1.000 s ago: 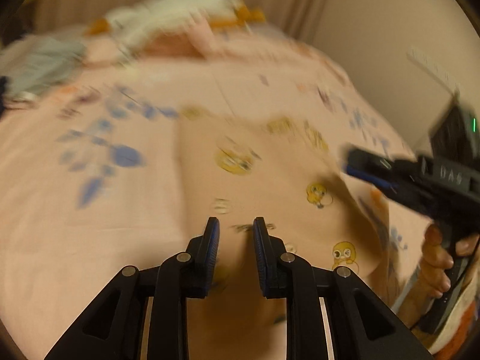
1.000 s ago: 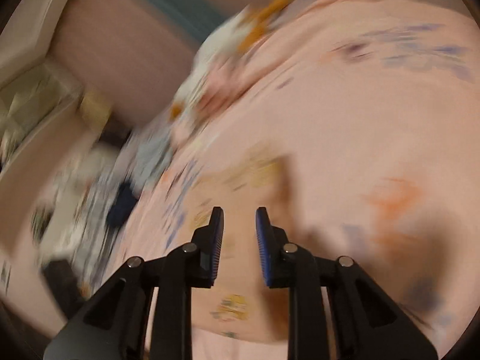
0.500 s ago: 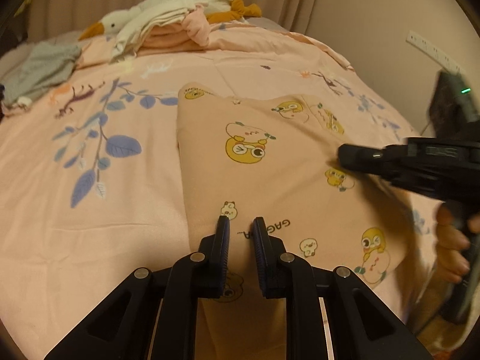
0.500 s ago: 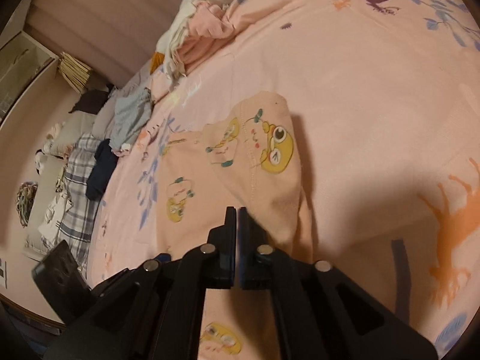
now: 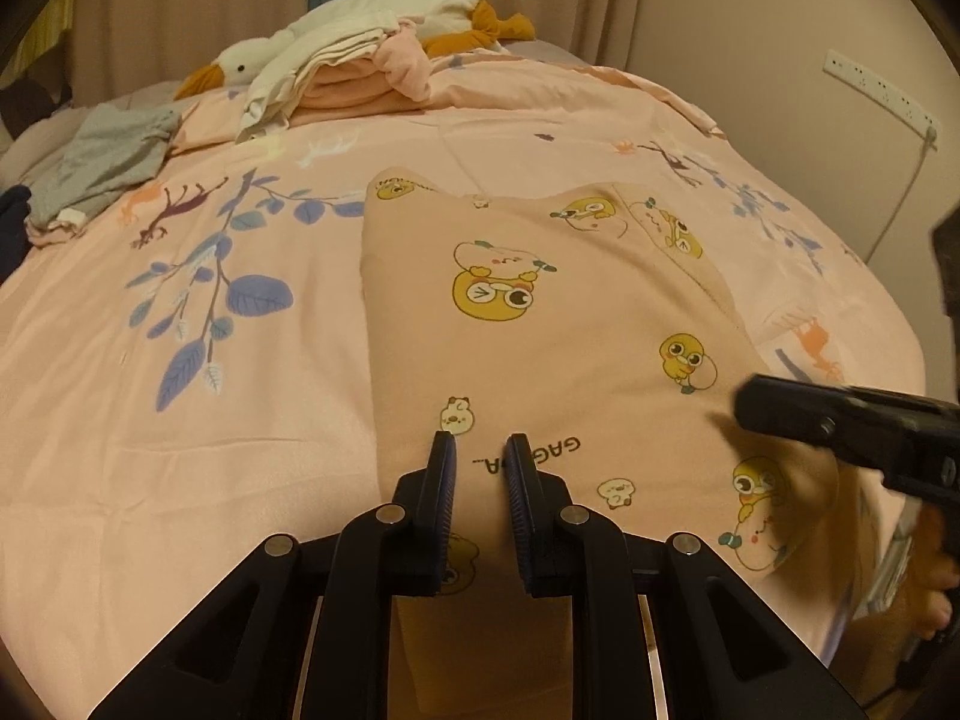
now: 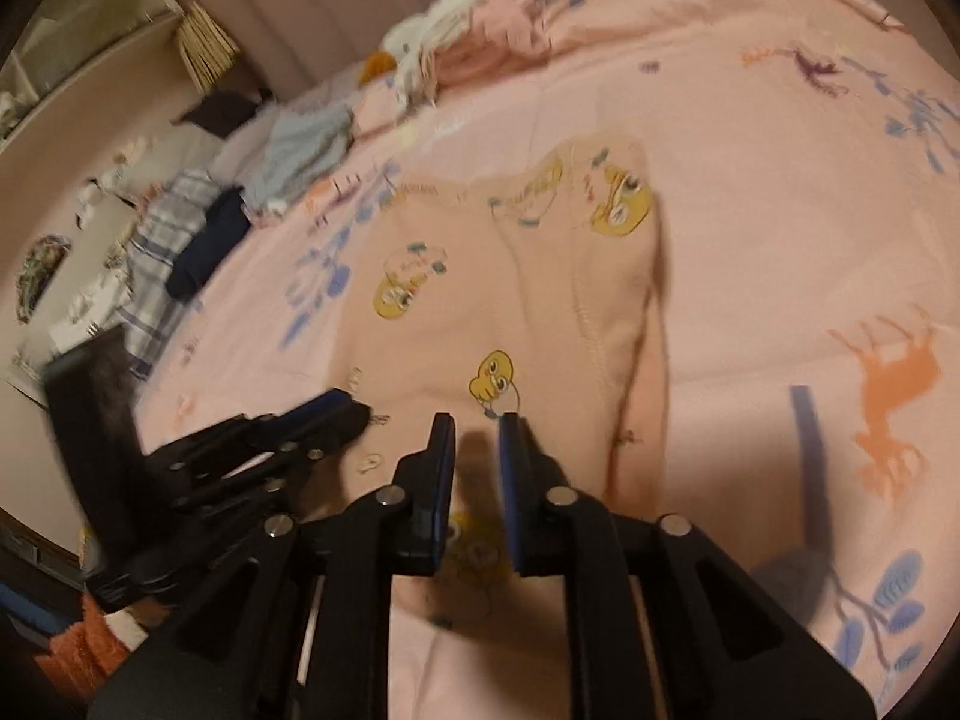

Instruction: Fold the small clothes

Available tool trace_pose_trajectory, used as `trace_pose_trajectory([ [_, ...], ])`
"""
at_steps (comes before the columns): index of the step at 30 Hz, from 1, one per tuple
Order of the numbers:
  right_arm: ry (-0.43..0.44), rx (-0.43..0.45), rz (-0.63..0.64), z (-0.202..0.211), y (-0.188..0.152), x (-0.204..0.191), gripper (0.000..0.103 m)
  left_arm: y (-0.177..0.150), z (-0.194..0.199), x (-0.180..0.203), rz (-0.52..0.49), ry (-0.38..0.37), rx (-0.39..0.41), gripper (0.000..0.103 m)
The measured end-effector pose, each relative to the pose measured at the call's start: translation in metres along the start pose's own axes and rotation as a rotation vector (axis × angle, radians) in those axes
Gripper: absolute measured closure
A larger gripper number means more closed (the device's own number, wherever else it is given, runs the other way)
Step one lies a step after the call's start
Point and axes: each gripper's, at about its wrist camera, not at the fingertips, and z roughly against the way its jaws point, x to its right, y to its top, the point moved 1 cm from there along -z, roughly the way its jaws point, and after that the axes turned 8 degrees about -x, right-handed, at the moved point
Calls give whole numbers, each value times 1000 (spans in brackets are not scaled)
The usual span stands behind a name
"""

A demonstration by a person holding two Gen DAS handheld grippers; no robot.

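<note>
Your peach garment (image 5: 576, 324) with its yellow cartoon chicks lies spread flat on the bed (image 5: 180, 480), over the pink leaf-print cover. Your left gripper (image 5: 479, 450) sits low at the garment's near edge, its fingers (image 5: 441, 480) a narrow gap apart with cloth showing between them; I cannot tell whether the pads actually pinch it. Your right gripper (image 6: 474, 429) hangs over the same near edge just beside the other one, its fingers (image 6: 516, 468) parting at this moment, cloth below them (that view is blurred). A heap of clothes (image 5: 354, 84) and a plush goose (image 5: 240, 63) lie at the far end.
</note>
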Motion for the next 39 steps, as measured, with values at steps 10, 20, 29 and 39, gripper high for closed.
trace_pose_trajectory([
  [10,-41,-56,8,-19,-9,8,89,-5,0,9,-31,64,40,83],
  [20,-60,-60,-1,-16,-10,4,87,-4,1,7,0,51,45,83],
  [29,99,162,-86,15,29,10,83,19,20,-22,95,-135,15,83],
  [39,-17,32,-193,-38,69,34,85,30,-18,-39,147,-114,-84,76],
])
